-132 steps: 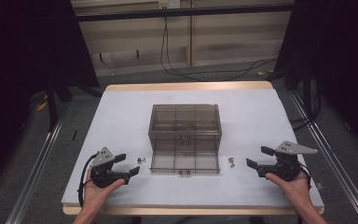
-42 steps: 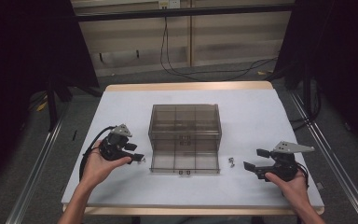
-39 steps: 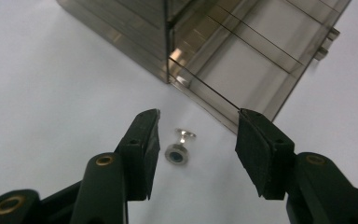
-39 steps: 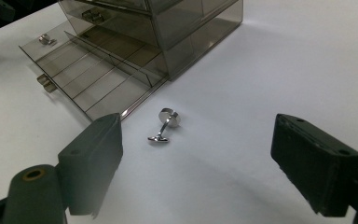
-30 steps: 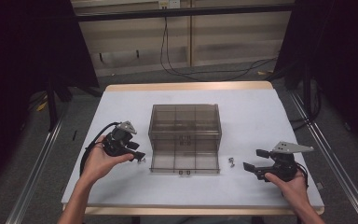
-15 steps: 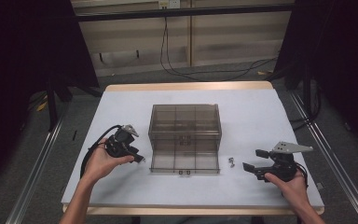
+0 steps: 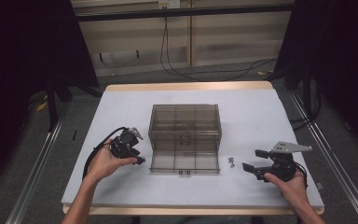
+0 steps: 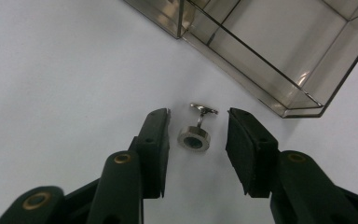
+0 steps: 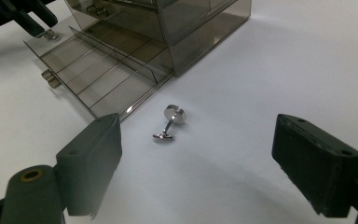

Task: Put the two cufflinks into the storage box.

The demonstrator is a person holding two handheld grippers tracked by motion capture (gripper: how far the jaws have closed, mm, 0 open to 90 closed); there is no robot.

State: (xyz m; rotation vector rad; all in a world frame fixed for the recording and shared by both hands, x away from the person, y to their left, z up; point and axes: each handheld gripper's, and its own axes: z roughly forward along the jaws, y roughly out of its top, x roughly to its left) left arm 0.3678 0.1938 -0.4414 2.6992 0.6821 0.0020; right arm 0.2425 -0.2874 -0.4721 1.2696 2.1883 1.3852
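Left gripper view: the left gripper (image 8: 198,135), jaws partly open, straddles a silver cufflink (image 8: 196,133) on the white desk (image 8: 51,70) beside the smoky drawer box (image 8: 279,56), not yet gripped. The right gripper (image 9: 196,154) gapes wide near a second cufflink (image 9: 170,122); the open drawer (image 9: 102,70) looks empty.

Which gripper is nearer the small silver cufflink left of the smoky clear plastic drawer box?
Left. The left gripper has its open jaws on either side of that cufflink; the right gripper sits beyond the box.
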